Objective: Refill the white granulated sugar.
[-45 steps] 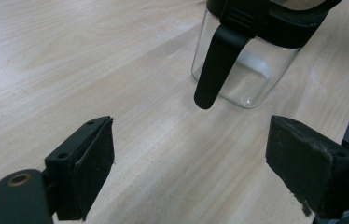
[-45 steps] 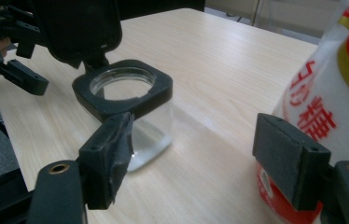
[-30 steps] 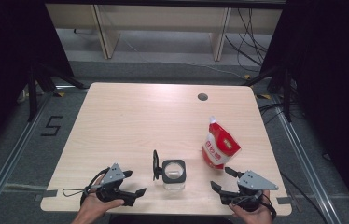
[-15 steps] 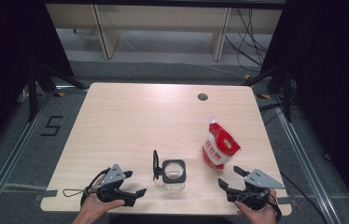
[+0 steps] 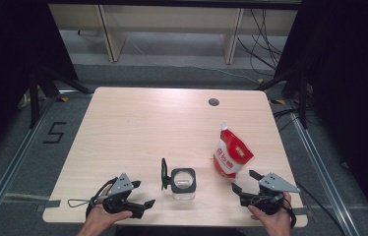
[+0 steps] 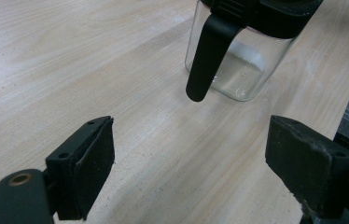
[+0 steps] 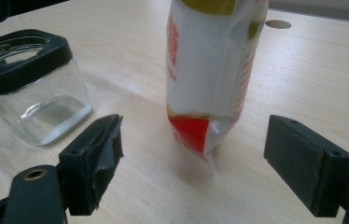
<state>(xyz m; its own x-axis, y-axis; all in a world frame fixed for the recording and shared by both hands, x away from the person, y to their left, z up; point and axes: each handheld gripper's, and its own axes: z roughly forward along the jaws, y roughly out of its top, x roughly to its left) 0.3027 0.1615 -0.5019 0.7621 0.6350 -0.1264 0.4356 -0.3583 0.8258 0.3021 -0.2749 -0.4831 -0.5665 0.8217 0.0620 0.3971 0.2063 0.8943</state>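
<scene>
Your left gripper (image 5: 140, 206) and right gripper (image 5: 245, 183) rest at the near worktop (image 5: 138, 128) edge, jaws apart and empty; the right jaws have just been opening. The jar (image 5: 183, 183) stands between them. The pouch (image 5: 231, 155) stands upright just beyond your right gripper.

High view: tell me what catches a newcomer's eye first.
The red and white pouch stands upright at the table's right, just beyond the open right gripper. Near the front middle sits a clear glass jar with its black lid flipped open, the open left gripper beside it.
</scene>
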